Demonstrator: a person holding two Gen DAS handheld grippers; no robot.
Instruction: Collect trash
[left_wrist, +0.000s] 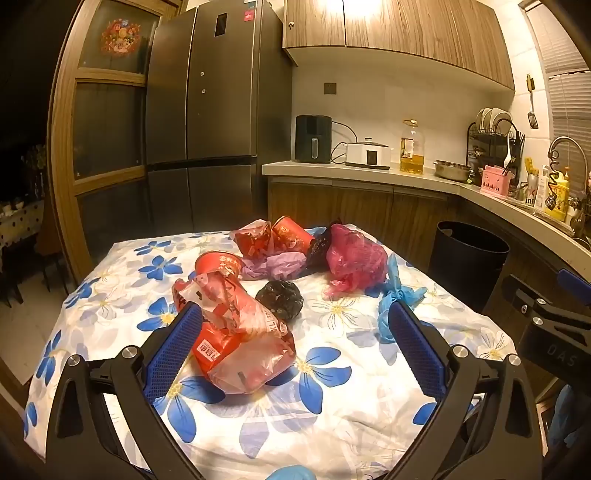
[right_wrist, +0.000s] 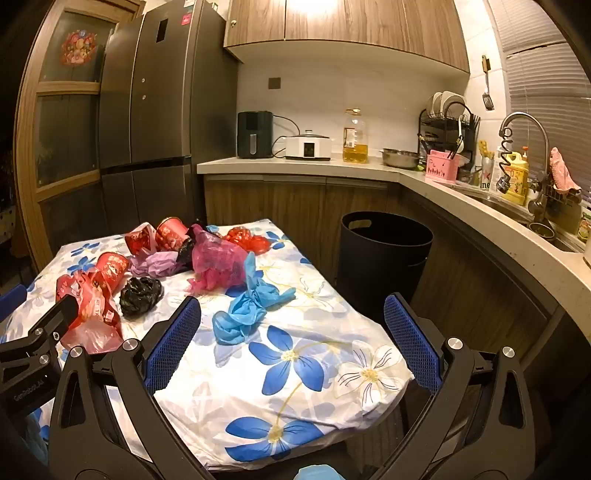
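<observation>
Trash lies on a table under a flowered cloth (left_wrist: 332, 406). My left gripper (left_wrist: 295, 325) is open above the near part; a red-and-clear plastic bag (left_wrist: 236, 332) lies by its left finger, not gripped. Behind it sit a red paper cup (left_wrist: 218, 264), a crumpled black bag (left_wrist: 279, 297), a pink bag (left_wrist: 354, 258), a purple wrapper (left_wrist: 280, 267) and blue gloves (left_wrist: 397, 291). My right gripper (right_wrist: 291, 321) is open over the table's right side, the blue gloves (right_wrist: 247, 306) just ahead of its left finger. A black bin (right_wrist: 384, 251) stands on the floor right of the table.
A kitchen counter (right_wrist: 480, 221) wraps the back and right, carrying an air fryer (right_wrist: 255, 134), an oil bottle (right_wrist: 355, 138), a dish rack (right_wrist: 448, 129) and a sink tap (right_wrist: 524, 147). A tall fridge (left_wrist: 207, 110) stands behind the table. The left gripper's body (right_wrist: 37, 350) shows at left.
</observation>
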